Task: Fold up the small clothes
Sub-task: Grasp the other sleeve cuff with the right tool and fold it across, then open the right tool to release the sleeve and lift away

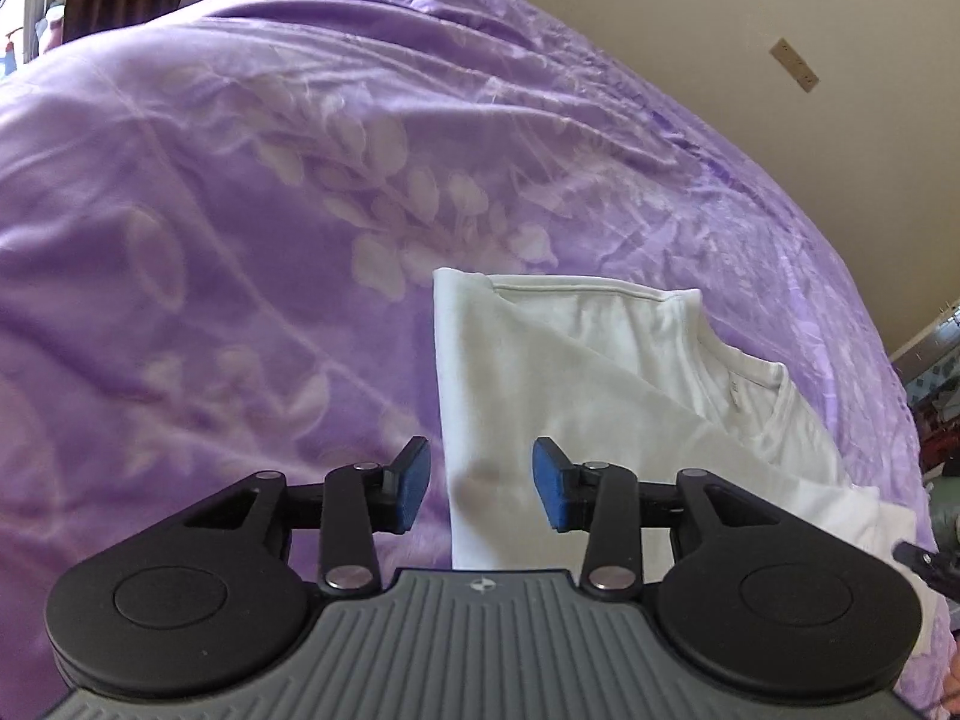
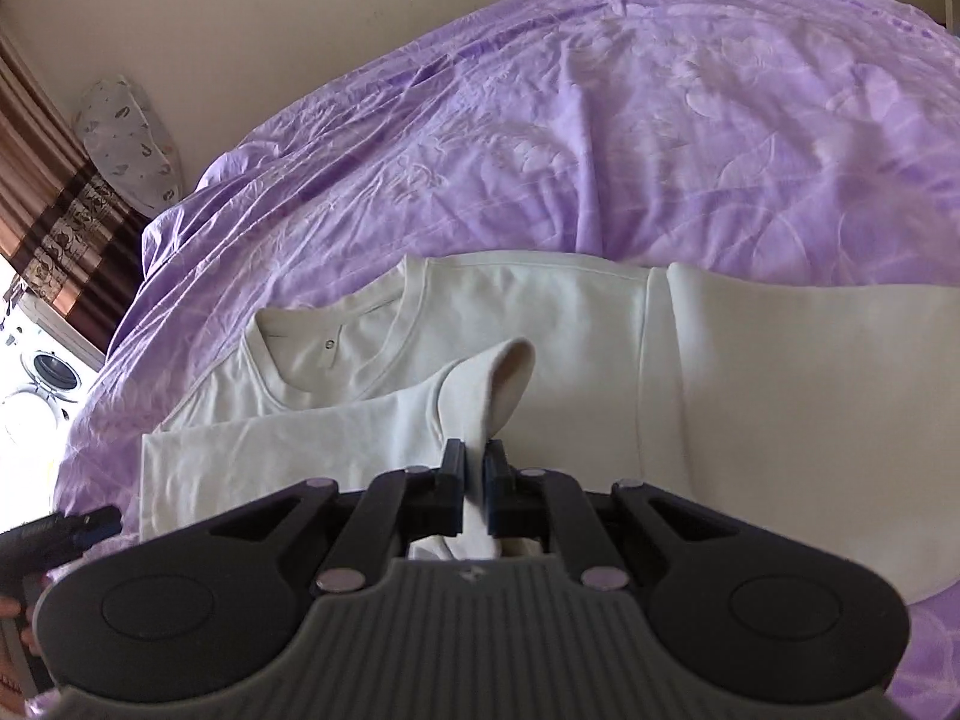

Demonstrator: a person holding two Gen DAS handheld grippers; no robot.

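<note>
A white T-shirt [image 1: 576, 372] lies on the purple bedspread [image 1: 240, 210], partly folded, with one side turned over its body. My left gripper [image 1: 480, 483] is open and empty, hovering over the shirt's folded left edge. In the right wrist view the shirt [image 2: 570, 324] lies with its neckline to the left. My right gripper [image 2: 474, 468] is shut on a raised fold of the shirt's fabric, lifted into a small loop above the body. The left gripper's tip [image 2: 78, 531] shows at the lower left of that view.
The bedspread [image 2: 600, 120] covers the whole bed, wrinkled towards the far side. A beige wall [image 1: 780, 30] with a socket runs behind the bed. A curtain [image 2: 54, 204], a patterned bag [image 2: 132, 144] and a washing machine [image 2: 48, 372] stand beyond the bed's left end.
</note>
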